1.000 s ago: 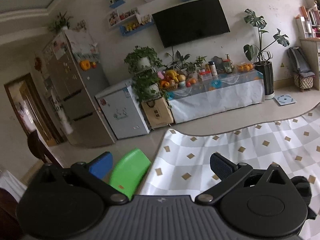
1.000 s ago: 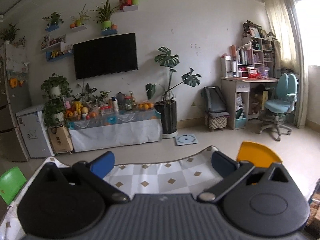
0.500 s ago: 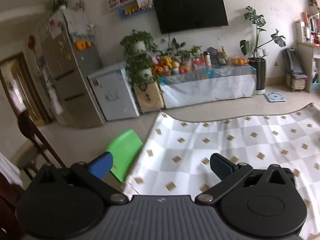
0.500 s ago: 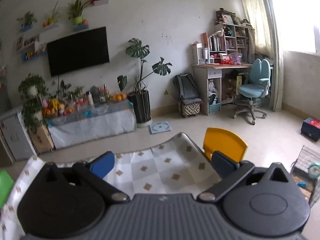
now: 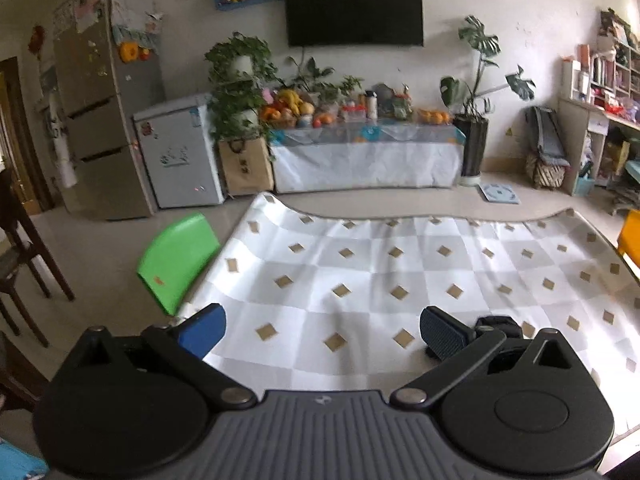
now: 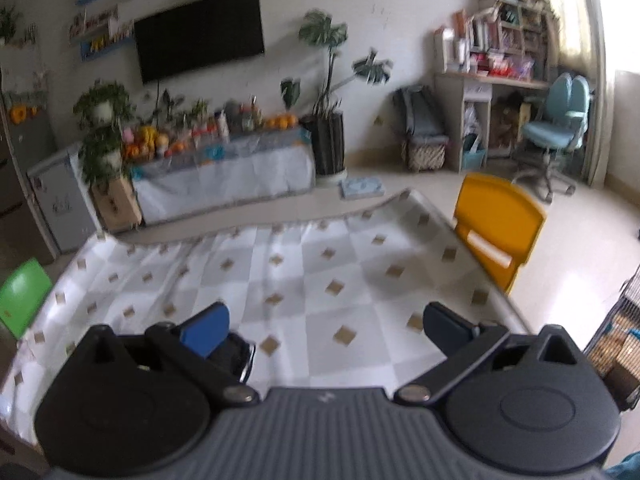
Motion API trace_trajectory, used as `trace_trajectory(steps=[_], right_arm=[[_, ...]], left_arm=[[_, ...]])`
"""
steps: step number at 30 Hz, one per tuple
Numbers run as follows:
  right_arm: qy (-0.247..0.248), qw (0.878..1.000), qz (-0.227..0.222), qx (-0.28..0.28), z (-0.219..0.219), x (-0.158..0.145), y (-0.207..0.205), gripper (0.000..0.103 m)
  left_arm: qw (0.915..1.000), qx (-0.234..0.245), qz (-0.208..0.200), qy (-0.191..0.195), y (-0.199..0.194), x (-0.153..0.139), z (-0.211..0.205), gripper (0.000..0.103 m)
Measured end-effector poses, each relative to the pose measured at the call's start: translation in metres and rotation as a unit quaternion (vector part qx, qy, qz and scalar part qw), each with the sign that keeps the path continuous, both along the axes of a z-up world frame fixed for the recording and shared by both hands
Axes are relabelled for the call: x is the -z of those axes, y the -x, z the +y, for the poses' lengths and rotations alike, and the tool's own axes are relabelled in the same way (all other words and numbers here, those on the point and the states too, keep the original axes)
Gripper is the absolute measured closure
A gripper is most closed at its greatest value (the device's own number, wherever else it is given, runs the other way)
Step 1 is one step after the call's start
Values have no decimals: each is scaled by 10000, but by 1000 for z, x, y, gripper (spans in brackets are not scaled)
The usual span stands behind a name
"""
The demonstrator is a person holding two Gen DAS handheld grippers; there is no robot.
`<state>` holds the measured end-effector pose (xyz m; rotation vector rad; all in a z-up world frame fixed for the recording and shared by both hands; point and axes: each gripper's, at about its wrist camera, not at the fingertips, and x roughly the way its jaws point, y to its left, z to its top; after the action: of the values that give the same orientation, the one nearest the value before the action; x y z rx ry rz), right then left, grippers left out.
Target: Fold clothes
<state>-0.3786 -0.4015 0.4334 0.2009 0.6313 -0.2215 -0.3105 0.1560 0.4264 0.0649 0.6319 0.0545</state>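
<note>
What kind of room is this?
Most likely a family living room: there's a TV on the wall, a fridge beside it, and a desk with a chair in the corner.

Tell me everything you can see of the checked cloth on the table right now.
The checked cloth is spread flat over the table, white and pale grey squares with small tan diamonds at the corners. It looks thin and slightly glossy, with soft creases running lengthways. Its far edge curves over the table end. A green chair stands at its left side, a yellow chair at its right. Both grippers hang open above its near part; no clothes lie on it.
</note>
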Motion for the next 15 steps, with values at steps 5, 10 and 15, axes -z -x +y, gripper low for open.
trace_trajectory(steps=[5, 10, 15], right_arm=[[-125, 9996, 243, -98, 22, 61, -40, 0], [-107, 9988, 473, -47, 30, 123, -79, 0], [-172, 9972, 701, 192, 31, 198, -118, 0]], left_arm=[[9996, 107, 237, 118, -24, 47, -38, 0], [9977, 67, 481, 466, -59, 97, -67, 0], [9964, -83, 774, 326, -98, 161, -100, 0]])
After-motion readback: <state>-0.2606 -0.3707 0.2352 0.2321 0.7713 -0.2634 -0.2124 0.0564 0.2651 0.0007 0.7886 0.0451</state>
